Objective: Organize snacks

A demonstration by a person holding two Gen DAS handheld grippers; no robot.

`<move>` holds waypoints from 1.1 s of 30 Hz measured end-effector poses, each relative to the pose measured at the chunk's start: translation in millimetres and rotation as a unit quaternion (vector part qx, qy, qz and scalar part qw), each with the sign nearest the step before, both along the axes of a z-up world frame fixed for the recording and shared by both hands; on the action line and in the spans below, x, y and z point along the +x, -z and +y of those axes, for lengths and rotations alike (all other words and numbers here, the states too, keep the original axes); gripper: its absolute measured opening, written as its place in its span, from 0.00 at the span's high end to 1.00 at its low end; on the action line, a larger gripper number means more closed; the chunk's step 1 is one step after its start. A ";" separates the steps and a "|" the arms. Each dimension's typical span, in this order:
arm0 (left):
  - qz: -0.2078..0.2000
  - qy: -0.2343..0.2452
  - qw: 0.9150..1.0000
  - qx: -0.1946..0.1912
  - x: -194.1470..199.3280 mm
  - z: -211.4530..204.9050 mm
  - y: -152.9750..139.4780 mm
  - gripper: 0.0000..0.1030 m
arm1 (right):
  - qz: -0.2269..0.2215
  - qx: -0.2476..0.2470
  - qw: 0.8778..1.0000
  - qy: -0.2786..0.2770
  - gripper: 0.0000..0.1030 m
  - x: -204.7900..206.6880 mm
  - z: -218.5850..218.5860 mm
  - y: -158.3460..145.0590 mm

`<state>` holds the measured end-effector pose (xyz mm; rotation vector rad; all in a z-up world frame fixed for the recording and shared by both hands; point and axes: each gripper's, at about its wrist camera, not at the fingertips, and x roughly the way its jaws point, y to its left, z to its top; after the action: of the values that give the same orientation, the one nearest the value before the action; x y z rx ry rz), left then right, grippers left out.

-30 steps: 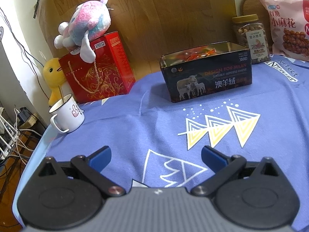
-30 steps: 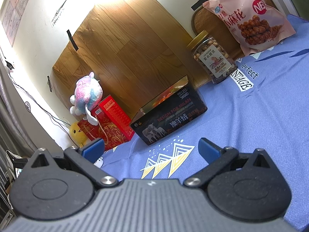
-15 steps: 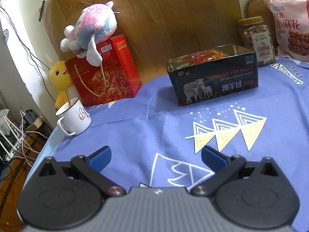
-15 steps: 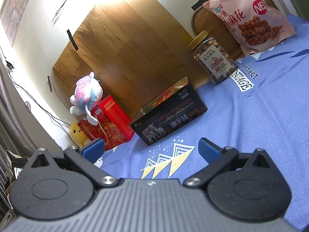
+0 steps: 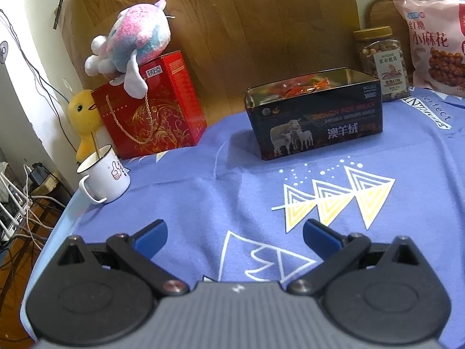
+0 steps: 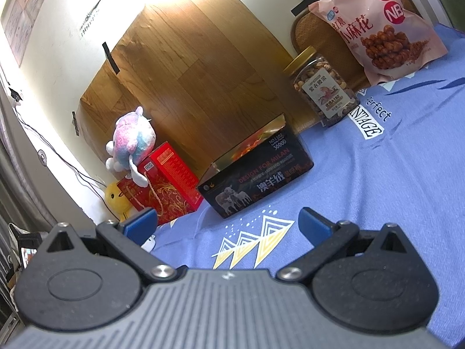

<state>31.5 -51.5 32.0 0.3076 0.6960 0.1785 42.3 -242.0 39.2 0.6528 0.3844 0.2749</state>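
Note:
A black open tin box (image 5: 315, 119) with orange-wrapped snacks (image 5: 302, 85) inside stands on the blue cloth; it also shows in the right wrist view (image 6: 255, 171). A nut jar with a gold lid (image 5: 382, 61) (image 6: 322, 90) and a pink snack bag (image 5: 436, 46) (image 6: 377, 26) stand behind it to the right. My left gripper (image 5: 234, 237) is open and empty, low over the cloth, well short of the box. My right gripper (image 6: 228, 224) is open and empty, also short of the box.
A red gift box (image 5: 151, 110) with a plush toy (image 5: 130, 43) on top stands at the back left, beside a yellow duck (image 5: 82, 116) and a white mug (image 5: 104, 174) near the table's left edge. A wooden panel (image 5: 247, 23) backs the table.
The left gripper's view has shifted: the tin box and red gift box now sit slightly lower and further right in frame. The right gripper has not moved. Both stay open.

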 end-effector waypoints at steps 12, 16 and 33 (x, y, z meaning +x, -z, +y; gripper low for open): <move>-0.002 0.001 1.000 -0.002 0.4 0.4 -1.1 0.00 | -0.004 -0.004 1.000 0.003 0.00 0.0 -0.6 -3.1; -0.002 0.002 1.000 -0.003 0.4 0.5 -1.2 0.00 | -0.006 -0.008 1.000 0.007 0.00 -1.3 0.0 -3.2; -0.017 0.016 0.999 -0.046 4.2 -2.7 -9.2 0.00 | 0.004 -0.029 0.999 0.013 0.00 -0.9 1.8 -0.7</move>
<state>35.7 -54.2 41.3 0.2268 0.6631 0.1207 41.4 -240.2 39.9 0.6013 0.3903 0.2364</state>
